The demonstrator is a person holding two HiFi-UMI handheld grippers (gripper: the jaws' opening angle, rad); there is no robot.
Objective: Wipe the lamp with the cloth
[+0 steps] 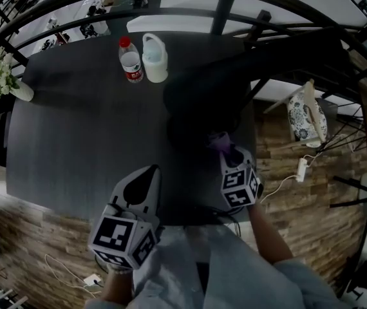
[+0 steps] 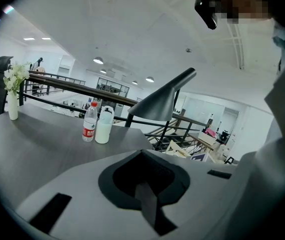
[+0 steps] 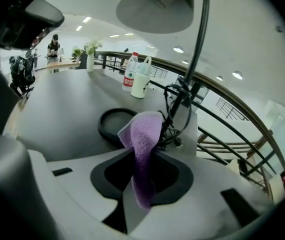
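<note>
At the far left edge of the dark table (image 1: 74, 147) stands a vase (image 1: 6, 79) of white flowers; further along the back edge a water bottle (image 1: 131, 60) with a red cap and a white jug (image 1: 155, 58) stand just beside each other. The left gripper (image 2: 145, 196) is at the near edge of the table, its jaws pressed together with nothing between them, well apart from the bottle and jug. To its right rises the lamp (image 3: 155, 6), its dark shade overhanging the table on a thin stem, with a round black base on the tabletop and a black cable (image 3: 175, 111) bunched at the foot of the stem. The right gripper (image 3: 140, 184) has its jaws clamped on the purple cloth (image 3: 142, 139), which sticks up from them in a fold, near the base and below the shade; contact with the lamp cannot be made out. Off the right of the table a white power strip (image 1: 301, 168) lies on the wooden floor
</note>
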